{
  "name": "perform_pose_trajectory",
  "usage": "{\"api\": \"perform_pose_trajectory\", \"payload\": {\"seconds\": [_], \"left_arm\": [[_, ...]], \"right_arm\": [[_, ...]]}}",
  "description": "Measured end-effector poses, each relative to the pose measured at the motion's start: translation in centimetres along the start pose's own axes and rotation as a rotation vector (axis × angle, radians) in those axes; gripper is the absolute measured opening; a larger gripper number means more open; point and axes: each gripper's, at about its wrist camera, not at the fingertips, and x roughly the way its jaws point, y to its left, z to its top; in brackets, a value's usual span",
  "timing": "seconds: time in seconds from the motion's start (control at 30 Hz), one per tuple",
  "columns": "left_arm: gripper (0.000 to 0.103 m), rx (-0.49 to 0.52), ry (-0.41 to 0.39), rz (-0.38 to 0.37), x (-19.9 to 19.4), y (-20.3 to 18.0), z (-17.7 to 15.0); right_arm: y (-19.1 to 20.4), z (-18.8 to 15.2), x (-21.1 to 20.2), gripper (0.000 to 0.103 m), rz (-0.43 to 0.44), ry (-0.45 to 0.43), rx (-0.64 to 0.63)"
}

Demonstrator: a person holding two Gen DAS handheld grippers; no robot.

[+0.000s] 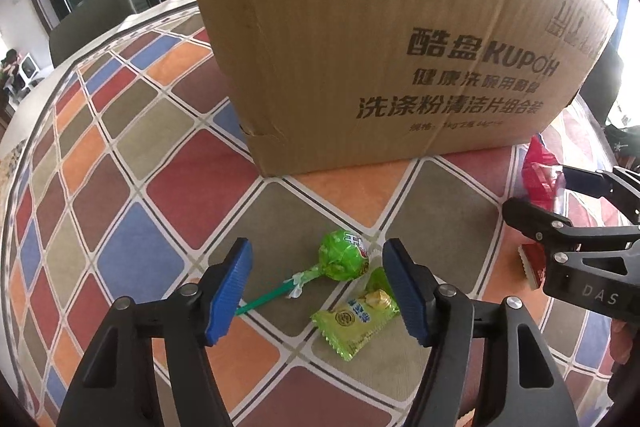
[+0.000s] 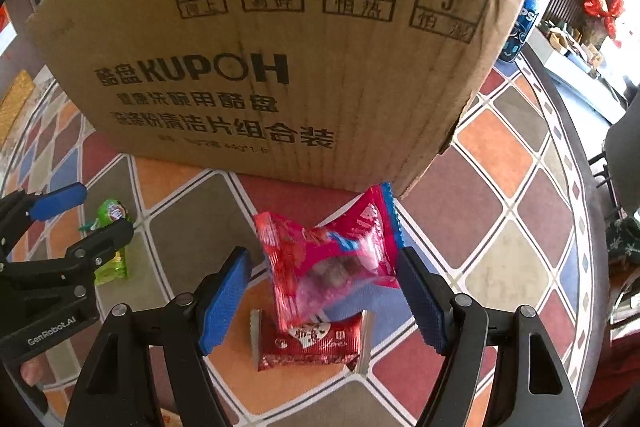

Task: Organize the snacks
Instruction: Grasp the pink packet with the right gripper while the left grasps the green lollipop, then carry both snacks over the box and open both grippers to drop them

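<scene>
Top of the cardboard box (image 1: 384, 39) runs out of frame in both wrist views, so its opening and contents cannot be seen. Small print on its lower line is blurred. Behind the box's right corner, a blue can (image 2: 522, 27) shows only as a strip. Text on the sweet wrappers is too small to read.

Left gripper (image 1: 316, 291): jaws wide apart, holding nothing. Between its blue pads (image 1: 230, 291) lie a green lollipop (image 1: 342, 261) and a green sweet packet (image 1: 354, 321), both flat on the patterned tablecloth (image 1: 132, 179). The lollipop's stick end passes behind the left pad; whether the pad touches it cannot be told. The green packet's upper corner sits just beside the right pad, partly hidden by it.

Right gripper (image 2: 324, 299): jaws also spread wide. A pink snack bag (image 2: 332, 255) stands tilted between the pads, its right edge up against the right pad (image 2: 420, 303), clear of the left one. Not clamped; whether it rests on the cloth or leans on the pad is unclear. A small red packet (image 2: 312, 345) lies flat on the cloth just below it, its top edge overlapped by the pink bag.

All four snacks sit on the cloth in front of the box, green pair well apart from the red pair.
</scene>
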Motion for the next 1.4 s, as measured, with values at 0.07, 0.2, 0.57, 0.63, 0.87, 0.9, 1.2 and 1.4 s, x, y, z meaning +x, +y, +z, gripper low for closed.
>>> {"api": "perform_pose_trajectory", "payload": {"seconds": [0.07, 0.2, 0.57, 0.63, 0.87, 0.9, 1.2, 1.4], "left_arm": [[0.063, 0.002, 0.004, 0.002, 0.4, 0.1, 0.1], [0.049, -0.003, 0.011, -0.009, 1.3, 0.4, 0.4], [0.026, 0.003, -0.005, -0.029, 1.4, 0.6, 0.8], [0.026, 0.000, -0.011, -0.028, 1.3, 0.6, 0.8], [0.025, 0.012, -0.065, -0.012, -1.3, -0.3, 0.2], [0.025, 0.011, -0.076, -0.015, -1.8, -0.4, 0.2], [0.025, 0.006, -0.165, -0.033, -6.1, -0.9, 0.4], [0.025, 0.006, -0.229, -0.047, -9.3, -1.3, 0.4]], "right_arm": [[0.0, 0.1, 0.4, 0.076, 0.005, 0.004, 0.005], [-0.1, 0.4, 1.1, 0.076, 0.008, 0.004, 0.024], [-1.4, 0.1, 1.1, 0.045, 0.011, -0.025, 0.076], [-1.3, 0.0, 1.0, 0.035, 0.010, -0.029, 0.071], [-1.0, -0.5, -0.8, 0.031, 0.048, -0.087, 0.075], [-0.9, -0.8, -1.2, 0.030, 0.054, -0.101, 0.080], [0.3, -1.4, -3.7, 0.030, 0.095, -0.170, 0.080], [0.3, -1.4, -5.9, 0.030, 0.129, -0.219, 0.074]]}}
